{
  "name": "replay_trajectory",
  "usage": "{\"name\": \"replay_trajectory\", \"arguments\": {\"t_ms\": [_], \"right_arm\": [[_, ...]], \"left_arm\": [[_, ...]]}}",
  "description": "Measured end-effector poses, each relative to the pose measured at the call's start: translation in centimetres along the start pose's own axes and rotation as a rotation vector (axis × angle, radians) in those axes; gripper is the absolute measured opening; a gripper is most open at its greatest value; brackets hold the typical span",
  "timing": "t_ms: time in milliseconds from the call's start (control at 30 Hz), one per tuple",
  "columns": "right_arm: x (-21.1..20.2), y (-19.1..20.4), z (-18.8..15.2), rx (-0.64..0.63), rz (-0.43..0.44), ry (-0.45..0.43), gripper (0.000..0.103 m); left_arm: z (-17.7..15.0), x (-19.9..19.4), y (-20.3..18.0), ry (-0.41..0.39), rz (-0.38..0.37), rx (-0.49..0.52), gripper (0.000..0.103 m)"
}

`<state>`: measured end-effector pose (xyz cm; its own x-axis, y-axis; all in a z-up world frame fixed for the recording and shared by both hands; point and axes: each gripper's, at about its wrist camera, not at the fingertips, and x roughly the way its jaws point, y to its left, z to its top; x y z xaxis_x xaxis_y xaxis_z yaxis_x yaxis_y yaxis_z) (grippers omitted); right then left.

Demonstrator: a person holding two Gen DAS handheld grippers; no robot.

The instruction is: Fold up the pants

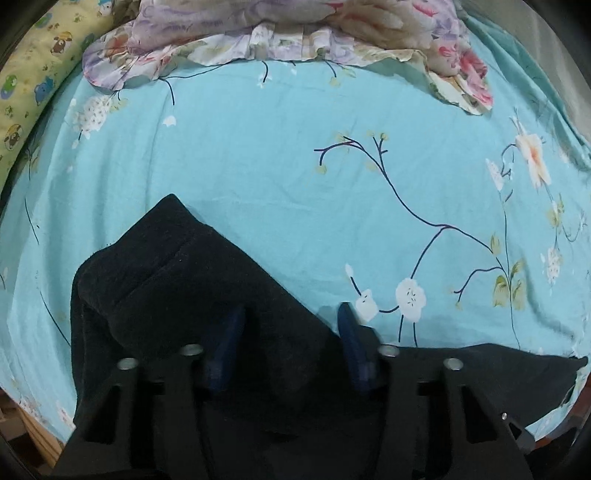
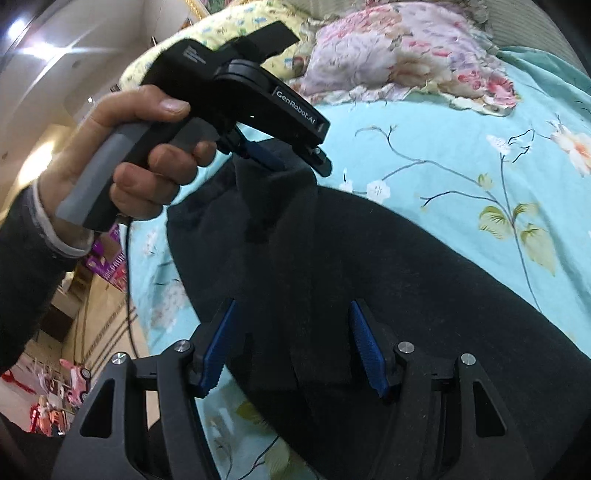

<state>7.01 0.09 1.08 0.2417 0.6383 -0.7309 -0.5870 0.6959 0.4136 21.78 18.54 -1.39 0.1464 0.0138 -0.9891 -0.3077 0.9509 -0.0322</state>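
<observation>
The black pants (image 2: 388, 280) lie on the bed (image 1: 295, 166), spread across its near part. In the right wrist view their long axis runs from lower right up to upper left, where the cloth narrows and rises toward the left tool (image 2: 295, 162).

The left tool, held in the person's left hand (image 2: 122, 162), seems to have a fold of that raised end between its fingers; the dark cloth hides the tips there, so I cannot tell for sure whether it is clenched on it. In its own view the two blue pads (image 1: 225, 343) stand apart, with black cloth bunched over and between them, which does not settle it either.

The right tool (image 2: 291, 347) is released, its jaws wide, hovering low over the middle of the pants with the cloth running between and under its fingers. It is the nearer tool to the wide part of the garment.

The left view shows the open sheet beyond the lifted corner and the pillows (image 1: 295, 33) at the head; the right view alone shows the garment's length and the left hand.
</observation>
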Motion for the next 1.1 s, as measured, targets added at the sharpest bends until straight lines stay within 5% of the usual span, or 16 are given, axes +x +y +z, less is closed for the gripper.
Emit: {"name": "replay_trajectory", "arguments": {"t_ms": [67, 133, 200, 600, 1100], "right_arm": [[0.2, 0.1, -0.1, -0.004, -0.014, 0.005, 0.042], [0.4, -0.1, 0.0, 0.001, -0.028, 0.014, 0.019], [0.2, -0.3, 0.0, 0.008, -0.021, 0.007, 0.012], [-3.3, 3.4, -0.3, -0.081, -0.05, -0.059, 0.007], [-1.6, 5.8, -2.2, -0.139, -0.117, 0.02, 0.007]], "left_arm": [[-0.8, -0.4, 0.4, -0.029, -0.023, 0.01, 0.011], [-2.0, -1.3, 0.9, -0.081, -0.052, 0.01, 0.007], [-3.5, -2.0, 1.5, -0.132, -0.072, 0.007, 0.005], [-13.9, -9.1, 8.4, -0.425, -0.405, -0.231, 0.003], [-20.6, -6.3, 14.3, -0.506, -0.579, -0.41, 0.004]]}}
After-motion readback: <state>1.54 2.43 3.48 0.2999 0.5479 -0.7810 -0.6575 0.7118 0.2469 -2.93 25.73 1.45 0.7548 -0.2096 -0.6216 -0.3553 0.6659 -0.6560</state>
